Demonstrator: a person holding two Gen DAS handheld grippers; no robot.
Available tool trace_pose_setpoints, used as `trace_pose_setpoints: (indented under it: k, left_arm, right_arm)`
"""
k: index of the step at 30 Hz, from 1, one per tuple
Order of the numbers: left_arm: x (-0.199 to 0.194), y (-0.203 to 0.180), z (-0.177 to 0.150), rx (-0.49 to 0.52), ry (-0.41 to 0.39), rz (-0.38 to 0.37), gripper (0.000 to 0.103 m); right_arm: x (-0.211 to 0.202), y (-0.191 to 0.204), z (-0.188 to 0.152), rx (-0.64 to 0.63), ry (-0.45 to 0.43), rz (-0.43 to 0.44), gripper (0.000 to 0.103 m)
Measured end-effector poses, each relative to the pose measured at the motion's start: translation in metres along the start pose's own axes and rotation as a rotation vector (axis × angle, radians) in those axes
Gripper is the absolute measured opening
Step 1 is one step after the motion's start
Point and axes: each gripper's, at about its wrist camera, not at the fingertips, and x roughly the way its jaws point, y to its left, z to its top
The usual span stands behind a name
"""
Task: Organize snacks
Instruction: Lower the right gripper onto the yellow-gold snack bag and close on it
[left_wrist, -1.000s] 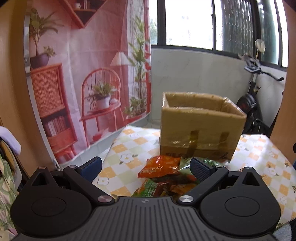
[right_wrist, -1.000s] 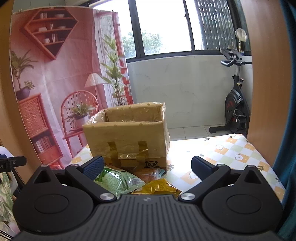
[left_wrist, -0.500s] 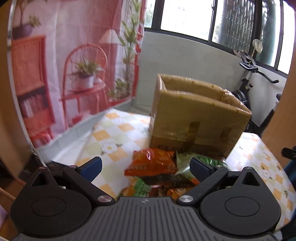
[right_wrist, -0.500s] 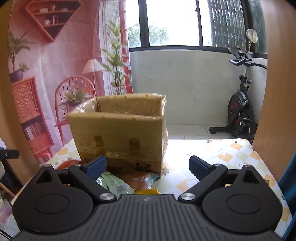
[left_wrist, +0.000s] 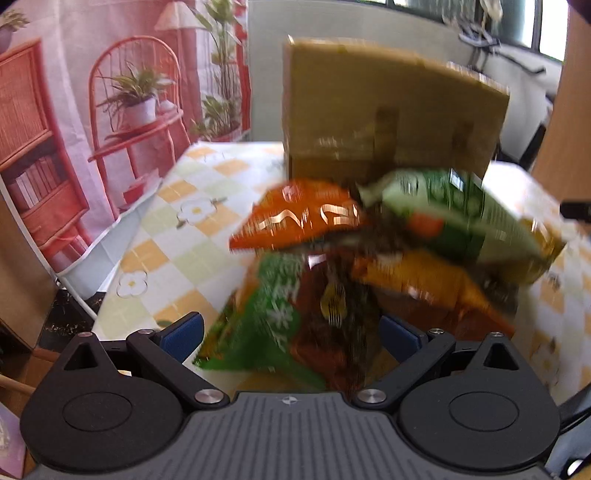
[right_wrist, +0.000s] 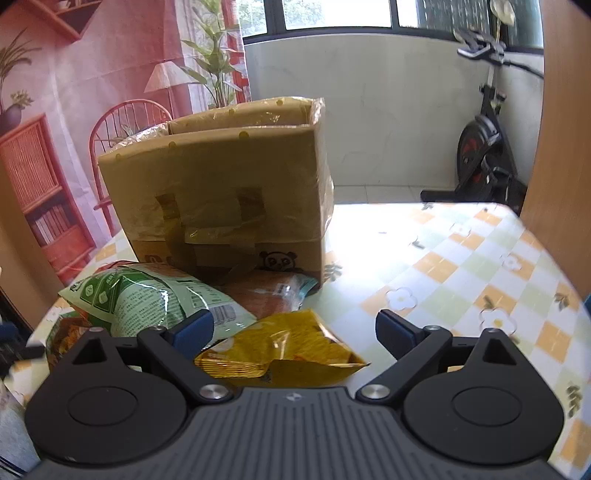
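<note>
Backdrop: a printed pink cloth hangs at the far left, showing a wicker chair, shelves and potted plants.
Table: covered in a checked cloth of yellow, pale green and white with daisies.
Left gripper: fingers stand wide apart, low over the near end of the snack heap; a green bag lies between the blue pads, though blur hides whether either pad touches it.
Orange bag: sits on top of the heap, just in front of the box, seen from the left wrist.
Light green bag: lies at the left of the pile, its printed back facing up, against the foot of the box.
Cardboard box: open-topped, taped across its front, a small panda printed low on the face; it stands on the table right behind the snacks.
Yellow bag: crumpled, nearest the right gripper.
Right gripper: fingers spread wide, the yellow bag lying in the gap and touching neither pad.
Exercise bike: stands on the floor at the far right, beyond the table.
</note>
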Motion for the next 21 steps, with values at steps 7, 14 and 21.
trace_pose_setpoints:
  k: [7, 14, 21]
  left_arm:
    - [0.005, -0.014, -0.009, 0.100, -0.021, 0.017, 0.101]
    - [0.020, -0.032, -0.013, 0.230, -0.043, 0.140, 0.101]
    - [0.026, -0.017, -0.005, 0.139, -0.037, 0.086, 0.091]
  right_arm:
    - [0.009, 0.004, -0.017, 0.000, 0.041, -0.015, 0.096]
    - [0.013, -0.002, -0.025, 0.025, 0.060, -0.016, 0.096]
    - [0.019, -0.001, -0.032, 0.019, 0.078, -0.020, 0.094]
